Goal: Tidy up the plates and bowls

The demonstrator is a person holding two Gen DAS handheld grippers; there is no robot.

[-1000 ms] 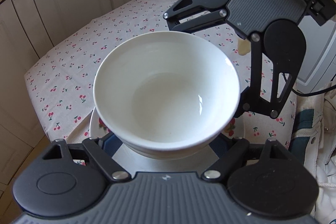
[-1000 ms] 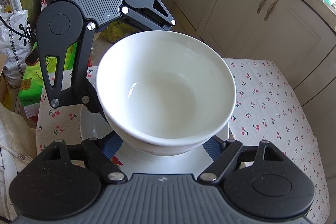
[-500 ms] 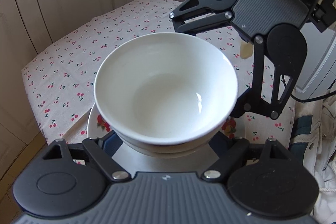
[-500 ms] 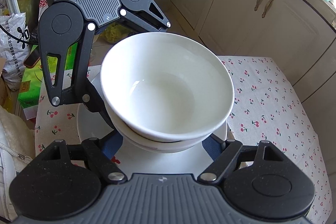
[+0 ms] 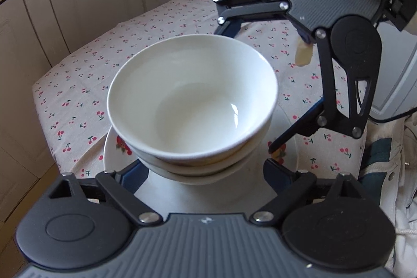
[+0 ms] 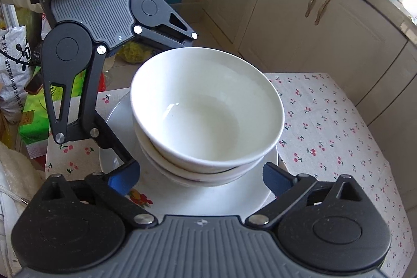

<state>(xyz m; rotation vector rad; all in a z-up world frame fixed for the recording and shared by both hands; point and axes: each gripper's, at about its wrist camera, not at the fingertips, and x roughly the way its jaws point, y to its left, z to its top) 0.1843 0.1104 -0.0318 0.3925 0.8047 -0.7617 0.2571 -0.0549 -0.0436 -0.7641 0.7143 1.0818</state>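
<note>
White bowl (image 5: 192,98) upright, mouth up, nested squarely on bowl stack (image 6: 198,173).

I can't see the lower bowls (image 6: 198,173) beneath the top bowl (image 6: 206,111); it hides most of the plate's (image 6: 234,199) fruit print, and their count stays unclear.

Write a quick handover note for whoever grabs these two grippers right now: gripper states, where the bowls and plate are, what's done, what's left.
Left gripper: jaws opening, pads clear of the bowls.
Right gripper: jaws opening, pads clear too, straddling the stack from the opposite side.
Top bowl sits nested in the lower bowl, and both stand on the white plate on the cherry tablecloth.
Done: bowls stacked on the plate.
Left: back both grippers away; no other dishes are in view.
</note>
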